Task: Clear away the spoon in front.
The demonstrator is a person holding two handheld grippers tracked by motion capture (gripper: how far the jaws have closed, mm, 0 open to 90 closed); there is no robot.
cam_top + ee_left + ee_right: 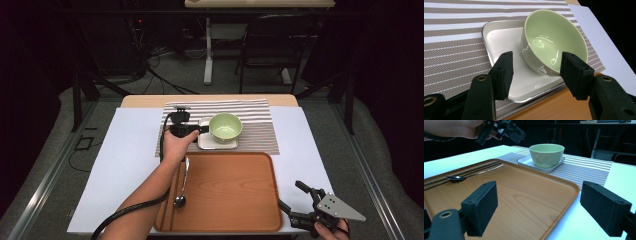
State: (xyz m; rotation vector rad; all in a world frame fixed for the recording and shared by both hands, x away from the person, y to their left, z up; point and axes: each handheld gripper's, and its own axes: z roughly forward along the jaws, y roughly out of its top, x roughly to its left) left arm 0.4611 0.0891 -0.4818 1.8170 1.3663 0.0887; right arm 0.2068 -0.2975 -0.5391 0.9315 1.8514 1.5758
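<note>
Nearest you, your right gripper [305, 202] hangs off the tray's [225, 200] near right corner, past the counter's [125, 165] edge, with its fingers [607, 207] spread wide and nothing between them. In the right gripper view they point along the tray toward the bowl.

The tray is wood-grain brown with a raised rim, and it lies on the white sheet that covers the counter. A metal spoon [182, 187] lies along its left side, head toward you, next to a pair of dark chopsticks [171, 202] that your forearm partly hides.

Past the tray lies a brown-and-white striped mat [260, 125]. On it sits a small white square plate [206, 141] with rounded corners and a thin shiny rim. The bowl [225, 127] stands upright on that plate, toward its right side. It is pale green, glossy and smooth, round with a deep curve, and empty; light glints on its inner wall.

Your left gripper [192, 131] is at the plate's left edge, low over the mat. Its fingers [504, 73] stand apart, gripping nothing. In the left gripper view one finger is over the plate's corner and the other sits near the bowl's outer wall; you cannot tell whether either one touches.
</note>
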